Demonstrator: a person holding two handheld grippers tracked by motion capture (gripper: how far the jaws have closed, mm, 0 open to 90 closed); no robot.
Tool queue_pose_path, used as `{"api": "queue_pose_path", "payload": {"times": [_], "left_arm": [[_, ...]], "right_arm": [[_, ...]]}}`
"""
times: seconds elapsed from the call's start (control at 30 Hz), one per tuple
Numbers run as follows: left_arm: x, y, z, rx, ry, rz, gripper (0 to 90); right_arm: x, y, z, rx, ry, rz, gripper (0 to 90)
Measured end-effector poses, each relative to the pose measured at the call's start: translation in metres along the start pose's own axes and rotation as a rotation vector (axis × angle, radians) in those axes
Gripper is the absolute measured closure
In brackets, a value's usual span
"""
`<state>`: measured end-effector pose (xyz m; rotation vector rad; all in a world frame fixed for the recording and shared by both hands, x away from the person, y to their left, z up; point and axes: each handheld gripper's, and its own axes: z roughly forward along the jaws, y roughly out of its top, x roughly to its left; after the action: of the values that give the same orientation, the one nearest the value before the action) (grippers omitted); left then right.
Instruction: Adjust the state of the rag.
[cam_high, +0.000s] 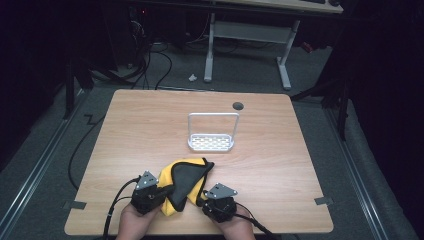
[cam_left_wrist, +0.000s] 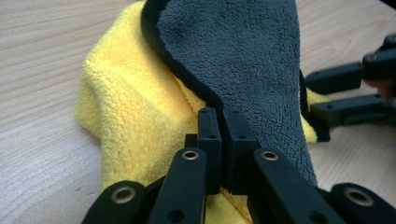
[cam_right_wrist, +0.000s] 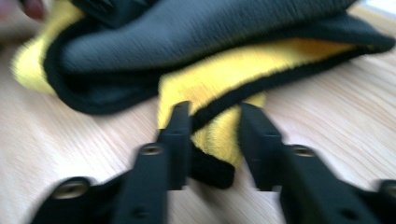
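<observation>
A yellow cloth with a dark grey side and black hem lies bunched near the table's front edge, grey face up. My left gripper meets it from the left; its jaws stand together, shut on the cloth's fold. From the right my right gripper reaches in, and it also appears in the left gripper view. In the blurred right gripper view its jaws stand apart on either side of a hemmed yellow corner of the cloth, without clearly pressing on it.
A small white rack with a perforated base and upright frame stands mid-table behind the cloth. A round cable hole sits near the far edge. The wooden table is bare to the left and right; a desk's white legs stand beyond.
</observation>
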<state>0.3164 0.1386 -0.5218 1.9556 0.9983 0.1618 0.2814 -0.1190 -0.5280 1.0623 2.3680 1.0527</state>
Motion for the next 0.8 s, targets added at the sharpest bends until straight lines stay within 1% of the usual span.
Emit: {"api": "queue_pose_path", "payload": {"times": [0.03,0.07,0.17,0.2,0.27,0.33,0.43,0.53,0.6,0.63,0.67,0.7,0.73,0.77,0.8], "left_arm": [[0.002,0.000,-0.001,-0.006,-0.001,-0.007,86.7],[0.003,0.000,-0.003,-0.011,0.003,-0.007,86.7],[0.009,0.001,-0.012,-0.039,0.013,-0.025,86.6],[0.012,0.001,-0.015,-0.047,0.017,-0.032,86.6],[0.018,0.001,-0.021,-0.060,0.028,-0.048,86.6],[0.026,-0.001,-0.027,-0.072,0.044,-0.065,86.6],[0.036,-0.004,-0.032,-0.071,0.067,-0.083,86.6],[0.043,-0.007,-0.034,-0.062,0.093,-0.089,86.6],[0.048,-0.009,-0.035,-0.060,0.094,-0.113,86.6],[0.049,-0.010,-0.035,-0.060,0.098,-0.118,86.6],[0.051,-0.010,-0.035,-0.056,0.106,-0.117,86.6],[0.052,-0.011,-0.035,-0.052,0.112,-0.117,86.6],[0.053,-0.012,-0.035,-0.052,0.116,-0.118,86.6],[0.055,-0.012,-0.035,-0.053,0.119,-0.120,86.6],[0.056,-0.012,-0.036,-0.054,0.121,-0.122,86.6]], "right_arm": [[-0.003,-0.001,-0.001,0.008,-0.004,0.000,84.2],[-0.005,-0.002,-0.002,0.008,-0.007,0.007,86.4],[-0.011,-0.004,-0.005,0.013,-0.045,0.007,87.6],[-0.018,-0.006,-0.009,0.012,-0.068,0.008,87.7],[-0.021,-0.007,-0.010,0.011,-0.073,0.011,87.7],[-0.027,-0.010,-0.015,0.015,-0.102,0.018,87.7],[-0.038,-0.016,-0.021,0.020,-0.145,0.027,87.6],[-0.048,-0.021,-0.028,0.029,-0.178,0.037,87.6],[-0.054,-0.025,-0.033,0.036,-0.204,0.037,87.6],[-0.061,-0.029,-0.038,0.042,-0.215,0.051,87.6],[-0.066,-0.031,-0.041,0.046,-0.234,0.050,87.6],[-0.066,-0.031,-0.041,0.046,-0.234,0.050,87.6],[-0.071,-0.034,-0.044,0.049,-0.245,0.064,87.6],[-0.083,-0.039,-0.050,0.048,-0.267,0.098,87.6],[-0.083,-0.039,-0.050,0.048,-0.267,0.098,87.6]]}}
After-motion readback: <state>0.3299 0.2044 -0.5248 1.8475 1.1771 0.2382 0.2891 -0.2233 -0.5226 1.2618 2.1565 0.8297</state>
